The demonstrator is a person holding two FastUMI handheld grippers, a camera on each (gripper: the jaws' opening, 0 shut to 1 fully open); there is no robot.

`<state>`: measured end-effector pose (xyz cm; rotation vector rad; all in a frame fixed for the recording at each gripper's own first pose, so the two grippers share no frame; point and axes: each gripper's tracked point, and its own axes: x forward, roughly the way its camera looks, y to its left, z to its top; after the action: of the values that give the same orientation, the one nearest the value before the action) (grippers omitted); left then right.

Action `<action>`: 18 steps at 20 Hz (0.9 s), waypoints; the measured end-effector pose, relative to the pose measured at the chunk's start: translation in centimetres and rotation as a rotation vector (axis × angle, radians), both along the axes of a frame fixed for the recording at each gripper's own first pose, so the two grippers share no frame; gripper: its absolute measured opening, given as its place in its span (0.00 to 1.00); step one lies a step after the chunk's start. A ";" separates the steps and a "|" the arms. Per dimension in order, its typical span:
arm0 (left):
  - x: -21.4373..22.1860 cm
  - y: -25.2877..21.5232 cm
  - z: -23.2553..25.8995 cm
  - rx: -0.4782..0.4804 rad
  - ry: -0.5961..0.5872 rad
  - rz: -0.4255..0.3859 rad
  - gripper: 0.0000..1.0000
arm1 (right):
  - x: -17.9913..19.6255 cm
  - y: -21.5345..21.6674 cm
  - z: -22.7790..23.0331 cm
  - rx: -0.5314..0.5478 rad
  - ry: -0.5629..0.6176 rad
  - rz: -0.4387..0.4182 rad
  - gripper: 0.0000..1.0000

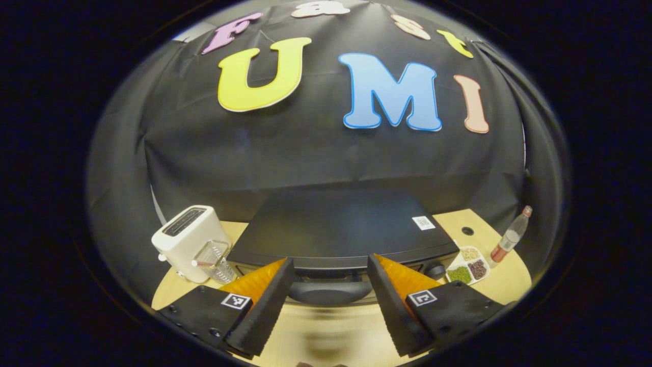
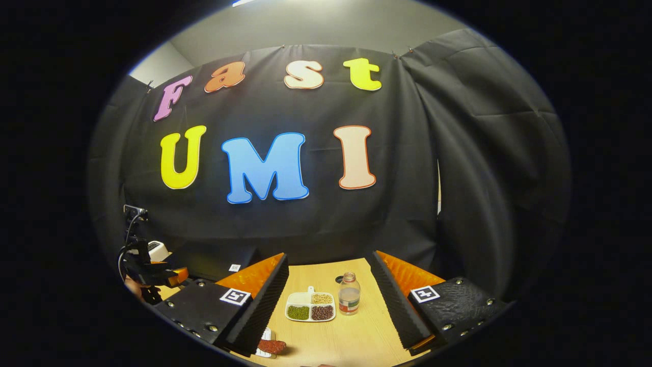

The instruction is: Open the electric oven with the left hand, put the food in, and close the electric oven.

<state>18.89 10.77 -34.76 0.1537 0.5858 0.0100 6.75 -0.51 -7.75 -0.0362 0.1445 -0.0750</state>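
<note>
Two grippers on the job, both with jaws spread wide and holding nothing. My left gripper (image 1: pixel 330 300) faces the electric oven (image 1: pixel 341 229) head on; the black box sits on the wooden table (image 1: pixel 326 331), and its door handle (image 1: pixel 330 292), a dark bar running crosswise, lies dead ahead between my fingers, just short of the tips. I cannot tell whether anything touches it yet. Door looks shut from here. Long axis of the handle runs side to side across my jaw gap, so I judge I must come over it from above or turn the wrist before closing.

White toaster (image 1: pixel 184 239) stands left of the oven, a clear measuring cup (image 1: pixel 216 262) just beside it.

My right gripper (image 2: pixel 330 300) hangs farther off, pointing at a divided dish of beans (image 2: pixel 310 307) and a small bottle (image 2: pixel 349 300). A reddish food item (image 2: pixel 271 346) lies near its left finger. Left hand is plainly the nearer to the oven.
</note>
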 end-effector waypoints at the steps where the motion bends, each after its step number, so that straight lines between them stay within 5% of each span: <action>1: 0.0 0.3 -0.8 0.001 0.017 0.003 0.96 | 0.1 -0.3 0.0 0.001 0.004 -0.005 0.99; 18: -3.2 0.8 -3.3 0.009 0.016 -0.022 0.97 | -0.4 1.6 0.0 0.021 0.010 0.033 0.99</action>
<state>15.68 11.54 -38.05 0.1688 0.6003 -0.0105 6.33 1.12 -7.71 -0.0180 0.1550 -0.0408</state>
